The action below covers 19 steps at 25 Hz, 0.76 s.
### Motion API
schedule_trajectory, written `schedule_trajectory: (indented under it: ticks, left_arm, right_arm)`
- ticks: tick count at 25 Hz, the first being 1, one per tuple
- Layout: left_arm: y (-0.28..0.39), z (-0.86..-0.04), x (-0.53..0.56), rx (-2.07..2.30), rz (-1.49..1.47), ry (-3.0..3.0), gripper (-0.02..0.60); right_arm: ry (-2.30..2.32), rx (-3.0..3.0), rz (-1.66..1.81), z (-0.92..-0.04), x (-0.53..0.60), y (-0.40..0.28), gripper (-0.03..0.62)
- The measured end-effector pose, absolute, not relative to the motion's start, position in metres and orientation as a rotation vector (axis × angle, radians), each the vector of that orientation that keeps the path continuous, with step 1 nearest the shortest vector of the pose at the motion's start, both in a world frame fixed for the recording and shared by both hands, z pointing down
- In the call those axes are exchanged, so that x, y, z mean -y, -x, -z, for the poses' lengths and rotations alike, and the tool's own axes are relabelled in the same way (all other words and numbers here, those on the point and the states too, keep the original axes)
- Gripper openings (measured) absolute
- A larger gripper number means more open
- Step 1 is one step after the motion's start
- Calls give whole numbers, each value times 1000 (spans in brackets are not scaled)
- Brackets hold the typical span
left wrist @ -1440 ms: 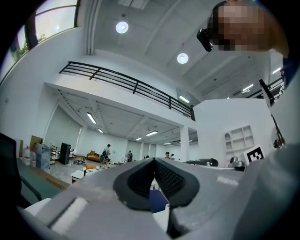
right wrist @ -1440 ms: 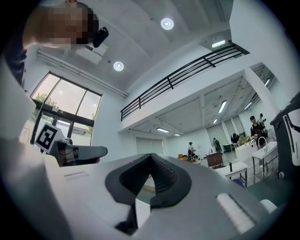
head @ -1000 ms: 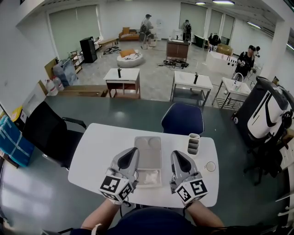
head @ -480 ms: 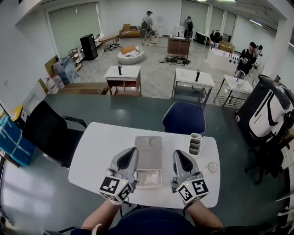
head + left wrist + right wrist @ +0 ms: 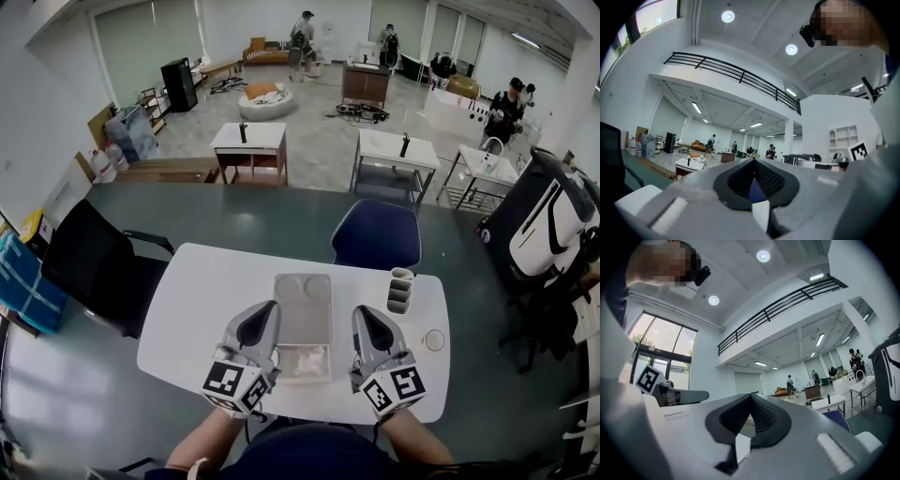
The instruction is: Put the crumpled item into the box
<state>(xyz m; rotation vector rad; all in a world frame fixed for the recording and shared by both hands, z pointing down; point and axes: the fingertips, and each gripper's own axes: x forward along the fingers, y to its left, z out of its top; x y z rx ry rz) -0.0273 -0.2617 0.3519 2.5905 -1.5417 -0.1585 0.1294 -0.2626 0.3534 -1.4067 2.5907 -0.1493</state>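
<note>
Left gripper: your left gripper [image 5: 266,311] has its jaws pressed together with nothing between them (its own view shows the ribbed pads meeting at the tip). It sits over the table at 9 o'clock of the crumpled item, tip aimed toward 12.

Right gripper: your right gripper [image 5: 362,313] is also closed tight and empty. It sits at 3 o'clock of the crumpled item, tip toward 12, roughly level with the left one.

Crumpled item: the crumpled item [image 5: 306,360] is a pale, wrinkled wad lying between your two grippers. It touches neither gripper.

Box: the box [image 5: 303,305] is a flat grey rectangle at table centre. The crumpled item lies just at its 6 o'clock end, on a paler patch. You cannot tell from here whether that patch belongs to the box.

Table: the table [image 5: 197,300] is white with rounded corners.

Holder: a small grey holder [image 5: 398,292] stands at 2 o'clock of the box, well apart from it.

Disc: a round disc [image 5: 433,339] lies at 4 o'clock of the box, near the table's edge.

Chairs: a blue chair [image 5: 377,242] stands beyond the table at 12 to 1 o'clock, and a black chair [image 5: 89,267] at 9 to 10 o'clock.
</note>
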Motion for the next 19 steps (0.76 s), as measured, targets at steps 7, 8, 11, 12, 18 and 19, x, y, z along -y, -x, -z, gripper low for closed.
schedule_trajectory:
  ticks: [7, 8, 11, 12, 18, 19]
  left_arm:
    - [31, -354, 271, 1529, 153, -2592, 2]
    - [30, -354, 272, 1526, 153, -2594, 2]
    - [30, -355, 273, 1520, 156, -2596, 2]
    - [30, -356, 273, 1519, 157, -2596, 2]
    - [35, -356, 279, 1513, 153, -2599, 2]
    - [36, -356, 280, 1512, 151, -2598, 2]
  right_arm:
    - [1408, -2605, 164, -357, 268, -122, 2]
    - [1410, -2605, 167, -358, 269, -122, 2]
    - [1417, -2602, 170, -360, 271, -123, 2]
    - [1418, -2601, 171, -360, 271, -123, 2]
    - [1425, -2592, 179, -361, 275, -120, 2]
    - [1425, -2593, 181, -361, 276, -119, 2]
